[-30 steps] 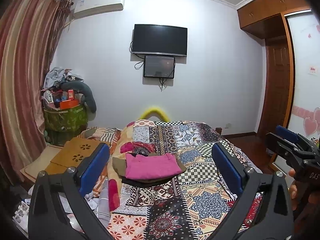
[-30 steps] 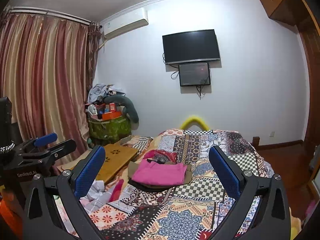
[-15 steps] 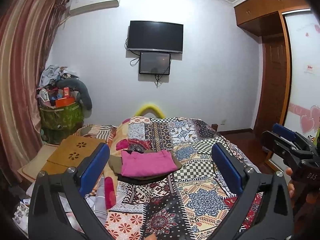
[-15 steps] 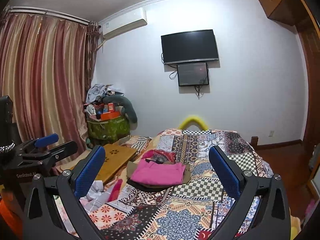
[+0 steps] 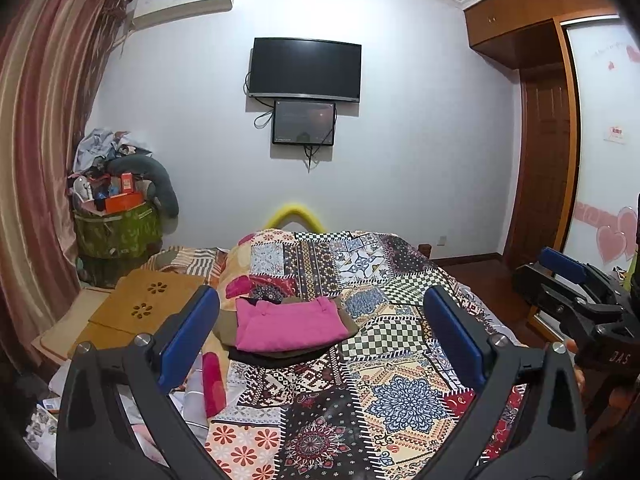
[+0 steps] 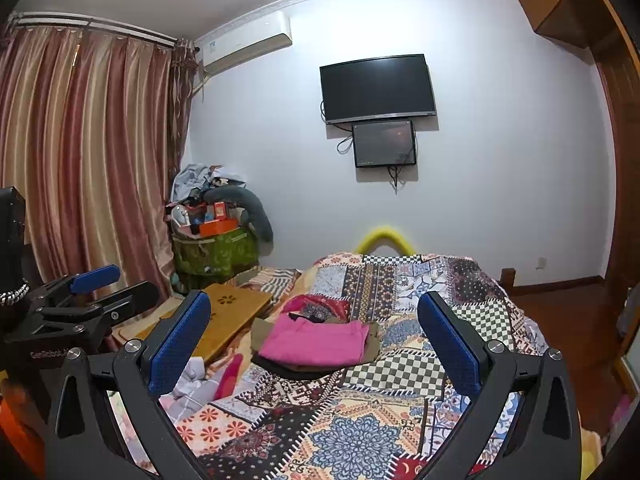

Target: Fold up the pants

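Folded pink pants [image 5: 290, 324] [image 6: 316, 342] lie on top of a stack of olive and dark garments on the patchwork quilt [image 5: 400, 396] [image 6: 360, 432] of the bed. My left gripper [image 5: 320, 328] is open, held above the near part of the bed, well short of the stack, with nothing between its blue pads. My right gripper [image 6: 314, 332] is also open and empty, at a similar distance. In each view the other gripper appears at the side, held by a hand.
A wooden lap desk [image 5: 140, 304] [image 6: 236, 312] lies left of the stack. A green basket piled with clutter [image 5: 116, 224] [image 6: 216, 240] stands by the curtain [image 6: 80, 160]. Loose fabric [image 6: 196, 380] sits at the bed's left edge. A wardrobe [image 5: 592, 160] is right.
Both views have shifted slightly: the left camera tilted down a little, so the stack sits a bit higher and nearer. Both grippers stay open and empty.
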